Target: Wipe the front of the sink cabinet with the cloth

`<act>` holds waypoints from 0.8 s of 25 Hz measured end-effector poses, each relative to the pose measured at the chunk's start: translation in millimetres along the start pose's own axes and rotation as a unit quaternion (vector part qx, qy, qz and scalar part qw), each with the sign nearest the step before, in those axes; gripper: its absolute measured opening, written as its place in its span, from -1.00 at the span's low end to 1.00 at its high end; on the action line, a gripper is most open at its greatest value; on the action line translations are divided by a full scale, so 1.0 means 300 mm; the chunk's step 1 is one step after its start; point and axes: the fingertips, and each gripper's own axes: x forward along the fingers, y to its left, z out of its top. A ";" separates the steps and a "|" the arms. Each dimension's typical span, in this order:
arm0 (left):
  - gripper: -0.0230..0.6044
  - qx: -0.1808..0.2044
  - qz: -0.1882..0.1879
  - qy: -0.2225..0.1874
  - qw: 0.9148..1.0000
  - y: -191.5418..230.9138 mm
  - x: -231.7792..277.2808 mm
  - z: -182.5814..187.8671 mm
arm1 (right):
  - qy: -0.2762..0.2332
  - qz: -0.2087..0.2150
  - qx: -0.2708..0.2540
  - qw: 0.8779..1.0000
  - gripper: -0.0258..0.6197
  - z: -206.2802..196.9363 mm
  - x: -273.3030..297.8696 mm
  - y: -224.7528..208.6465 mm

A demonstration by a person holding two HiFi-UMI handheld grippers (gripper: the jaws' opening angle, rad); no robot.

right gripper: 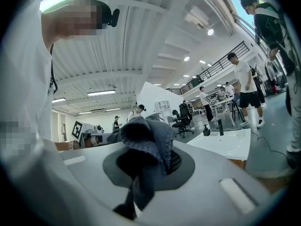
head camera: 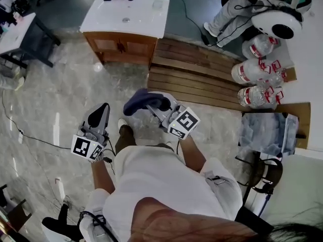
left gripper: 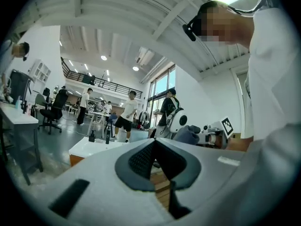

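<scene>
The sink cabinet stands ahead on the floor, brown wood under a white basin top; its top also shows in the left gripper view and the right gripper view. My right gripper is shut on a dark blue-grey cloth, which bunches over the jaws. My left gripper is held lower left, jaws closed together with nothing between them. Both grippers are well short of the cabinet.
A wooden slat platform lies right of the cabinet. Large water bottles stand at the far right, near a seated person. A desk is at left; a cable runs across the marble floor.
</scene>
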 end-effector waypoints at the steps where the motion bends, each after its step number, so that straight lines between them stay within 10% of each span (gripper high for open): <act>1: -0.92 -0.003 -0.006 0.001 1.000 0.076 -0.001 0.014 | 0.002 -0.007 0.001 1.000 -0.80 0.006 0.072 -0.009; 10: -0.92 -0.019 -0.016 0.010 1.000 0.500 0.068 0.023 | 0.030 -0.063 0.025 0.997 -0.80 -0.050 0.412 -0.192; 20: -0.92 -0.027 0.034 0.022 0.999 0.603 0.199 -0.099 | 0.055 -0.040 0.012 0.998 -0.80 -0.120 0.534 -0.424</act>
